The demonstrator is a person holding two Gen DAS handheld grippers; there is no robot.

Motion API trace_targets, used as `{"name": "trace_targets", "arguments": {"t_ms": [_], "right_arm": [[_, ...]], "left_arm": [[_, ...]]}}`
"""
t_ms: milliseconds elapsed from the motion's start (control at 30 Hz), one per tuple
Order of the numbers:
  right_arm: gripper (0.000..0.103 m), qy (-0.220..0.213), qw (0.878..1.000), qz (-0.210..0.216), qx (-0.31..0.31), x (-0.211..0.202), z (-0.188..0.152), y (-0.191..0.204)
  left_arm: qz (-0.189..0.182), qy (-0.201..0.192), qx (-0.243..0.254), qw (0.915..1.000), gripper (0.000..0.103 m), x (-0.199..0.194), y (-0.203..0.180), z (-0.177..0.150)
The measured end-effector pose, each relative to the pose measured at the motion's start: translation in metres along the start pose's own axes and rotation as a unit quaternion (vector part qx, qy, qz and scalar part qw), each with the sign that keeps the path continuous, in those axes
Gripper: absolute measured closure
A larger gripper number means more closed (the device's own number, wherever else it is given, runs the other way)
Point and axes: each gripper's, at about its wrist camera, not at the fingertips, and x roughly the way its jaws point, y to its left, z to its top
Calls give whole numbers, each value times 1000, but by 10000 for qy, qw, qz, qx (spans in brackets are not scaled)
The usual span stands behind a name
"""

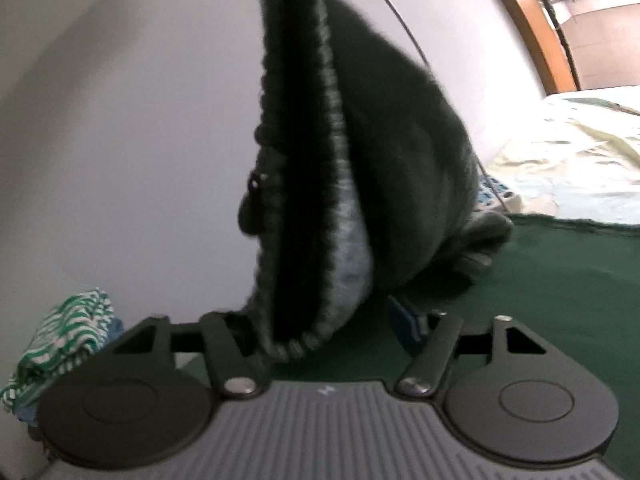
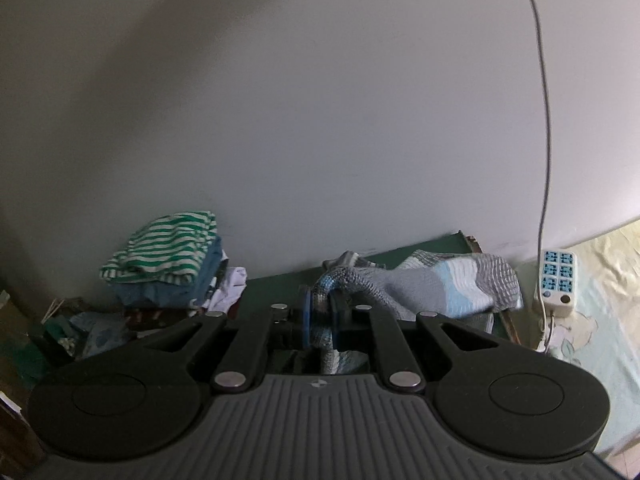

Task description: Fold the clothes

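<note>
In the right wrist view, the right gripper [image 2: 320,322] is clamped tight on a bunched edge of a grey and light-blue knitted garment [image 2: 448,284]; the blue pads [image 2: 307,320] pinch the fabric at the centre of the frame, and the rest of the cloth spreads to the right, over the far edge of the green table [image 2: 280,284]. In the left wrist view, the left gripper [image 1: 324,328] stands partly open, its blue pad [image 1: 404,320] at centre right clear of the cloth. The same garment hangs down the middle of that frame from above, dark and blurred, its ribbed hem dipping between the fingers; the pads do not press on it. A pile of folded clothes [image 2: 168,256] with a green-striped piece on top sits at centre left of the right view, against the wall [image 2: 280,100]. A white power strip [image 2: 556,280] lies at the right.
</note>
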Motion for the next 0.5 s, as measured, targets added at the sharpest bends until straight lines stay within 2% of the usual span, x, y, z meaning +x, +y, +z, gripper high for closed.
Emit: {"name": "trace_targets", "arguments": {"t_ms": [33, 67, 133, 200, 233, 300, 367, 433, 467, 500], "right_arm": [[96, -84, 10000, -5, -31, -8, -3, 5], [103, -169, 9998, -9, -62, -17, -6, 10], [103, -424, 9988, -92, -229, -35, -9, 21], [102, -658, 9946, -515, -618, -48, -12, 39], [98, -765, 9914, -725, -772, -53, -15, 46], [68, -736, 9897, -982, -738, -54, -27, 44], [66, -364, 9912, -1097, -641, -47, -46, 34], [63, -32, 9874, -1328, -860, -40, -75, 31], [56, 156, 9845, -1383, -1071, -38, -95, 33], [43, 331, 9812, -1414, -1272, -36, -113, 37]], "left_arm": [[-75, 41, -4, 10000, 88, 2, 4, 0], [-184, 144, -72, 9997, 87, 4, 10, -2], [-364, 300, -265, 9985, 89, 6, 24, -6], [-392, 284, -288, 9984, 89, -1, 31, -11], [-383, 294, -262, 9985, 90, -6, 32, -13], [-361, 187, -409, 9983, 90, -25, 42, -15], [-412, 56, -671, 9969, 90, -49, 58, -16], [-494, -89, -894, 9947, 89, -75, 76, -15], [-531, -171, -975, 9937, 89, -88, 85, -15], [-536, -254, -1012, 9931, 89, -100, 91, -14]]}}
